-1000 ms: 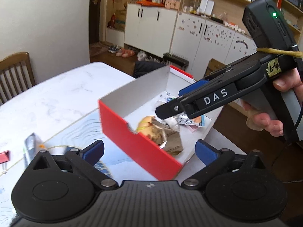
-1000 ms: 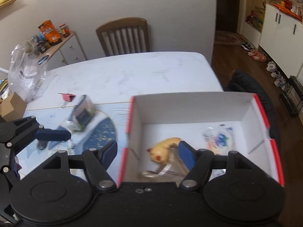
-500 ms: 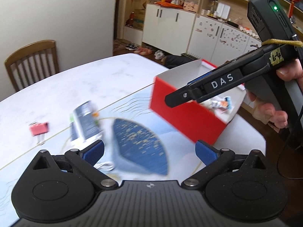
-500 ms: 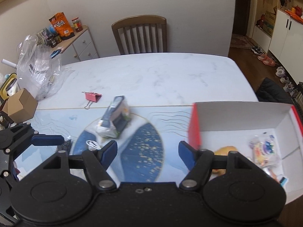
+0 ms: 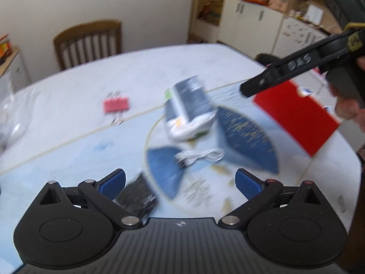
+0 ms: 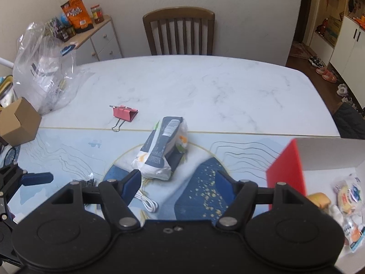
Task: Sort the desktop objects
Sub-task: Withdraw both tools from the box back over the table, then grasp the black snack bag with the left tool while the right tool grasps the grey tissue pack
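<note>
With both my left tongs (image 5: pixel 180 183) and right tongs (image 6: pixel 178 183) wide open and empty, I should straddle the snack packet (image 6: pixel 163 149) lying on the worktop (image 6: pixel 205 86) mat, squeezing its middle gently.

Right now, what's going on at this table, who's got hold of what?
Nobody holds anything. A person carries two tools, and both the left tool and the right tool are open and empty above the patterned mat. Loose on the table: a snack packet, a pink binder clip, a white cable and a dark packet. The red box at the right already holds several small wrapped items.
</note>
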Motion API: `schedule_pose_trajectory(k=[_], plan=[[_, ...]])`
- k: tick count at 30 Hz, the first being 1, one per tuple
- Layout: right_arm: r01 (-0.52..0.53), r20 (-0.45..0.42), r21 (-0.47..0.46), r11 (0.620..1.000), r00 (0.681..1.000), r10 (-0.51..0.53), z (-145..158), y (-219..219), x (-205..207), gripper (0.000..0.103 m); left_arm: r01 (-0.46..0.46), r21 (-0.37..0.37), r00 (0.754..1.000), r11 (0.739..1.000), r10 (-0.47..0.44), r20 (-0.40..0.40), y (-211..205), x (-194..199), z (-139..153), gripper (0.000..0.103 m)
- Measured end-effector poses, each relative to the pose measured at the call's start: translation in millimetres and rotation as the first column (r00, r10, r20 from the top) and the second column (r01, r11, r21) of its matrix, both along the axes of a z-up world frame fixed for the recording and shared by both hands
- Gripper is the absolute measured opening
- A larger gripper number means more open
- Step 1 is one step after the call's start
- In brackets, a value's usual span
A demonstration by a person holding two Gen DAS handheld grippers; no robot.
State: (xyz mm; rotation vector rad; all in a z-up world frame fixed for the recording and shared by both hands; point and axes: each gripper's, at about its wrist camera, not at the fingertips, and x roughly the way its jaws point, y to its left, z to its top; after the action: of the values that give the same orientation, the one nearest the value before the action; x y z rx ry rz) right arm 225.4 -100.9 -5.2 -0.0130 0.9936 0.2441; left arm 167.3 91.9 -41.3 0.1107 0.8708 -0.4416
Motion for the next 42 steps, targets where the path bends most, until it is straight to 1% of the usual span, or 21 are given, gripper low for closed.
schedule_pose_trajectory(k=[6, 9, 13, 15, 23, 27, 30, 36, 42], plan=[[-0.022, -0.036, -0.014, 1.0, 0.999, 0.021, -20, 19, 23, 0.071, -0.101, 0.02, 0.994, 0.995, 0.102, -0.049, 25, 11, -26, 0.103], [-0.026, -0.035, -0.012, 1.0, 0.999, 0.026, -28, 26, 33, 0.071, -0.153, 0.007, 0.984, 0.988, 0.153, -0.092, 32, 19, -36, 0.103], [-0.022, -0.036, -0.024, 0.999, 0.999, 0.021, -37, 31, 48, 0.071, -0.206, -0.002, 0.971, 0.979, 0.204, -0.126, 37, 26, -46, 0.103], [-0.02, -0.046, -0.023, 1.0, 0.999, 0.018, -43, 32, 55, 0.071, -0.212, -0.008, 0.968, 0.977, 0.209, -0.139, 37, 27, -48, 0.102], [-0.028, -0.082, -0.013, 1.0, 0.996, 0.027, -62, 39, 73, 0.071, -0.217, -0.008, 0.966, 0.976, 0.214, -0.144, 30, 32, -52, 0.102], [-0.016, -0.092, -0.013, 1.0, 0.996, 0.015, -72, 43, 82, 0.071, -0.218, 0.007, 0.965, 0.976, 0.217, -0.148, 27, 34, -57, 0.101], [-0.001, -0.104, -0.016, 1.0, 0.995, 0.0, -80, 45, 89, 0.071, -0.228, 0.004, 0.961, 0.974, 0.226, -0.159, 28, 35, -61, 0.098], [0.003, -0.122, -0.015, 1.0, 0.992, -0.005, -93, 48, 93, 0.071, -0.259, -0.016, 0.954, 0.966, 0.253, -0.159, 32, 36, -60, 0.095], [-0.003, -0.136, -0.016, 1.0, 0.991, 0.0, -100, 50, 94, 0.069, -0.251, -0.01, 0.958, 0.968, 0.247, -0.146, 31, 38, -60, 0.09]])
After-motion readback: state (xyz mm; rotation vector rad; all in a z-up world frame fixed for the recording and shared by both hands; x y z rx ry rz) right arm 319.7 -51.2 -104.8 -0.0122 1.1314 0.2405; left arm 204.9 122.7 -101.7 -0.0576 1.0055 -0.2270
